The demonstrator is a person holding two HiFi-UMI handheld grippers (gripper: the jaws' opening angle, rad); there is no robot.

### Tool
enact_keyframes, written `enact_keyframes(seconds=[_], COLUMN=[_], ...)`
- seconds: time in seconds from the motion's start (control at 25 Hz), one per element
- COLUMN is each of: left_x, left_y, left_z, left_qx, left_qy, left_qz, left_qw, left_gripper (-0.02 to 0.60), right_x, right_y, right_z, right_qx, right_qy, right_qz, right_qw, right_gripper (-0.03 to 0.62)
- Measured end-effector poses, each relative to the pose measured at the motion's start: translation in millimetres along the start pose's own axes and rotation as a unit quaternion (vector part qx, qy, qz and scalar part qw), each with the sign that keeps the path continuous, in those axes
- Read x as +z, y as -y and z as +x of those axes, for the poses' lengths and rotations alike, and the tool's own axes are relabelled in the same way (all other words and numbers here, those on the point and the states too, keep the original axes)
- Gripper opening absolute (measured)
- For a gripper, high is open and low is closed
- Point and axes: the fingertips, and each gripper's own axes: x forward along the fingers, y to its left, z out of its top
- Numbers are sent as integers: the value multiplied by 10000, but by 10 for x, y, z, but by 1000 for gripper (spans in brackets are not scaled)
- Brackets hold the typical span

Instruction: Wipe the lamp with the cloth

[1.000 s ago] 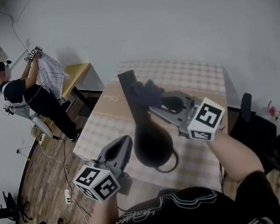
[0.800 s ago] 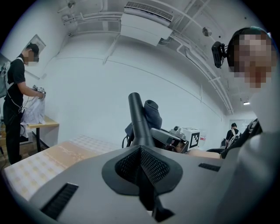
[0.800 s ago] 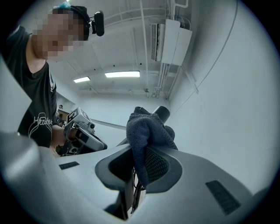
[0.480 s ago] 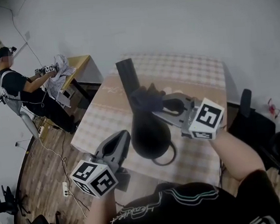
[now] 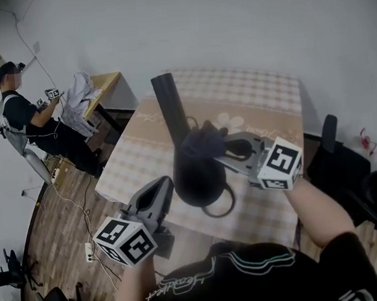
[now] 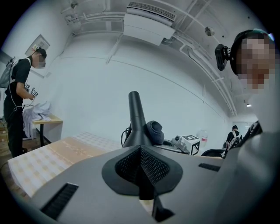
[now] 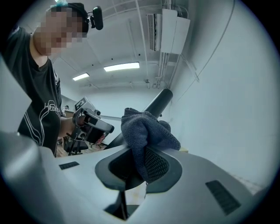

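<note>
A black lamp with a flared base and a tall neck stands on the checked table. My right gripper is shut on a dark grey cloth, which presses against the lamp where the neck meets the base. In the right gripper view the cloth bulges out of the jaws, with the lamp neck rising behind it. My left gripper hangs shut and empty just left of the lamp's base. The left gripper view shows the lamp and the cloth beyond the closed jaws.
A black cord loop lies by the lamp's base. At the back left a person holds grippers over a cloth on a yellow desk. Black chairs stand to the table's right. Cables run over the wooden floor.
My right gripper slid the cloth down the lamp's neck toward the base. The left gripper barely moved. The person at the back lowered their cloth onto the desk.
</note>
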Motion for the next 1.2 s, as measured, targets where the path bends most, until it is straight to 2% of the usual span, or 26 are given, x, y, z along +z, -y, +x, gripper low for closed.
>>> enact_keyframes(seconds=[0.32, 0.56, 0.72, 0.92, 1.08, 1.2], left_x=[-73, -111, -174, -280, -332, -413], left_y=[111, 192, 246, 342, 442, 506], left_z=[-60, -149, -243, -364, -486, -543], left_qx=[-11, -5, 44, 96, 143, 169], left_qy=[28, 146, 252, 376, 507, 473], left_qz=[-75, -96, -99, -177, -201, -215], left_qw=[10000, 9998, 9996, 9991, 9984, 9985], left_gripper=[0, 0, 0, 0, 0, 0], right_x=[-292, -491, -562, -597, -522, -417], right_y=[-92, -185, -273, -424, -612, -685], right_z=[-174, -319, -395, -577, -720, -841], right_qx=[-89, -224, -434, -853, -1145, -1305], right_qy=[-191, -152, -84, 62, -12, 191], right_qz=[228, 777, 784, 1364, 1108, 1240], right_qw=[9995, 9966, 9959, 9870, 9872, 9835], right_gripper=[57, 57, 57, 57, 57, 57])
